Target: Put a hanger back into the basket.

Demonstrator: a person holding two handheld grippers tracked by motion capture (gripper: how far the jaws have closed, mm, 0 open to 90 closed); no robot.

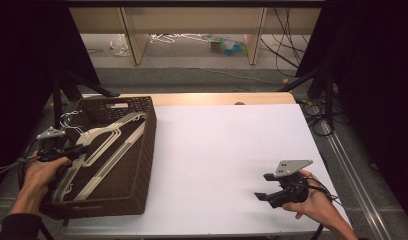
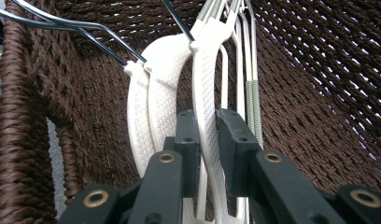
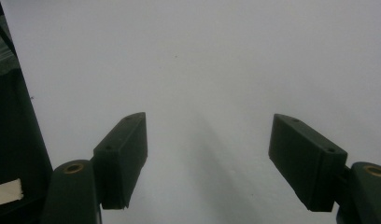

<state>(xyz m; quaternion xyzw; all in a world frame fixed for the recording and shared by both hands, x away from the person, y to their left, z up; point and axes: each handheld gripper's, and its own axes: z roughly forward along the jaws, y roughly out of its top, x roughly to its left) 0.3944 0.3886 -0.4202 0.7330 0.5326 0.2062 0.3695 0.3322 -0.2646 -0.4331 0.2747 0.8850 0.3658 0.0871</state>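
Note:
A brown woven basket (image 1: 142, 165) stands at the table's left with several white plastic hangers (image 1: 109, 142) lying in it, their wire hooks (image 1: 67, 120) sticking out over the left rim. My left gripper (image 1: 82, 149) reaches over that rim. In the left gripper view its jaws (image 2: 208, 128) are shut on the arm of one white hanger (image 2: 205, 79), with other hangers (image 2: 163, 70) beside it against the basket wall (image 2: 319, 93). My right gripper (image 1: 262, 186) hovers open over the white table (image 1: 222, 150) at the front right, with nothing between its fingers (image 3: 123, 154).
The white table surface (image 3: 202, 56) stretches wide between basket and right hand. A wooden strip (image 1: 217, 98) edges the table's back. Dark curtains flank both sides; cables (image 1: 317, 115) and stand legs lie off the right edge. A dark object (image 3: 11, 140) borders the right gripper view's left.

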